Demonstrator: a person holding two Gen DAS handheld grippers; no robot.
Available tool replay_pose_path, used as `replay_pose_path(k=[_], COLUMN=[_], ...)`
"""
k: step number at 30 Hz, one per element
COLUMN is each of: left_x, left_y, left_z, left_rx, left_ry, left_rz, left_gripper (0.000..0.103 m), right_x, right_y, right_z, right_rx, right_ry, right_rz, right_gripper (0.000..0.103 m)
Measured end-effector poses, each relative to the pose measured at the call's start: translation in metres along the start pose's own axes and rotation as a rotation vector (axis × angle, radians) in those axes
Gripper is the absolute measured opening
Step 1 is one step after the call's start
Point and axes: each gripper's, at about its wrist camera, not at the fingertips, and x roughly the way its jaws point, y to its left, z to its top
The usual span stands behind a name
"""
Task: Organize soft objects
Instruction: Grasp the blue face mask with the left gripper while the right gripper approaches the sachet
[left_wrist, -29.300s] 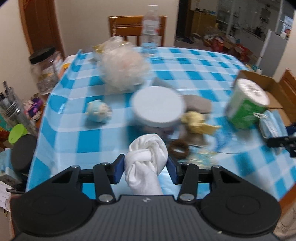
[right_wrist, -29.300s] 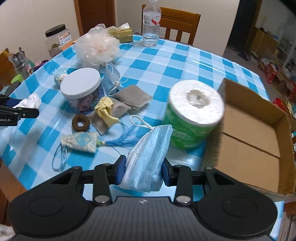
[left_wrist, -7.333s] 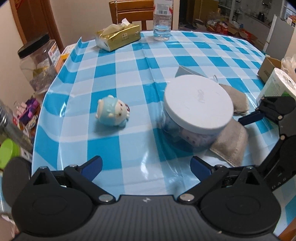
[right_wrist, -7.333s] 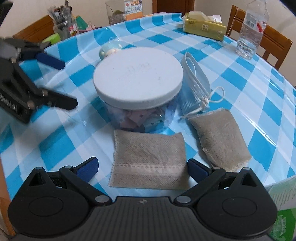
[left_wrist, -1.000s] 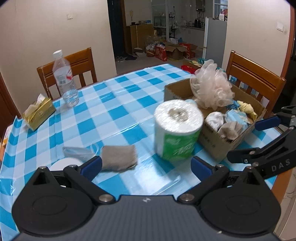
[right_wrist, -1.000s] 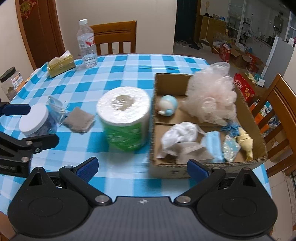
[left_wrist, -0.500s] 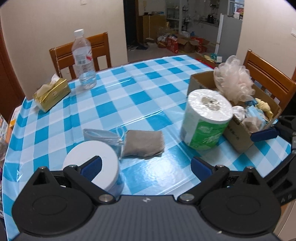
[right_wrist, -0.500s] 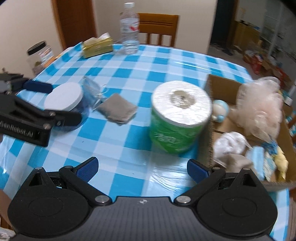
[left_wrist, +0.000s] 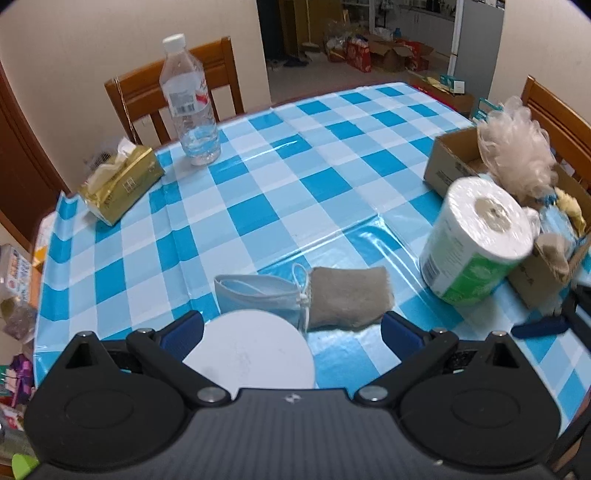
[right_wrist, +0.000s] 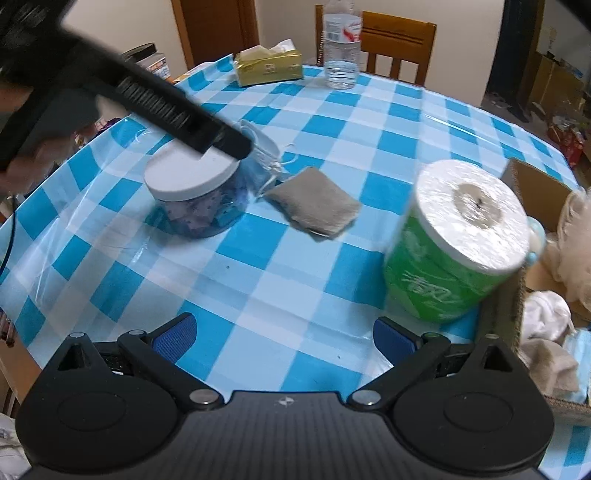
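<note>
Both tongs, left (left_wrist: 291, 332) and right (right_wrist: 284, 334), have swung back spread and empty toward the mask (left_wrist: 258, 291) and pouch (left_wrist: 347, 302) left on the bench (left_wrist: 258, 192), most soft things already in the box (right_wrist: 532, 184).

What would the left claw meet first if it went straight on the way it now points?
Most likely the white-lidded jar, already between the open left claw fingers. Beyond it lie the blue face mask and grey pouch; depth is unclear.

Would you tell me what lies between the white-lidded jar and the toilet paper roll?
The grey pouch lies between jar and roll, clearest in the right wrist view.
</note>
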Motion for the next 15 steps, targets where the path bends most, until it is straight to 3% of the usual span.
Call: replay_pose_path(k=[5, 8, 11, 15], left_x=[0.030, 0.050, 0.072, 0.090], left_y=[0.022, 0.030, 0.032, 0.032], left_z=[0.022, 0.030, 0.033, 0.037], left_rx=[-0.040, -0.050, -0.053, -0.036], left_ry=[0.075, 0.131, 0.202, 0.239], left_rz=[-0.016, -0.078, -0.063, -0.060], left_gripper=[0.102, 0.102, 0.101, 0.101], right_x=[0.005, 0.009, 0.014, 0.022], right_y=[0.001, -0.001, -0.004, -0.007], right_z=[0.008, 0.011, 0.014, 0.017], right_rx=[-0.009, -0.012, -0.007, -0.006], right_ry=[-0.001, 0.000, 0.009, 0.020], right_rz=[0.009, 0.011, 0.016, 0.036], right_gripper=[0.103, 0.103, 0.103, 0.103])
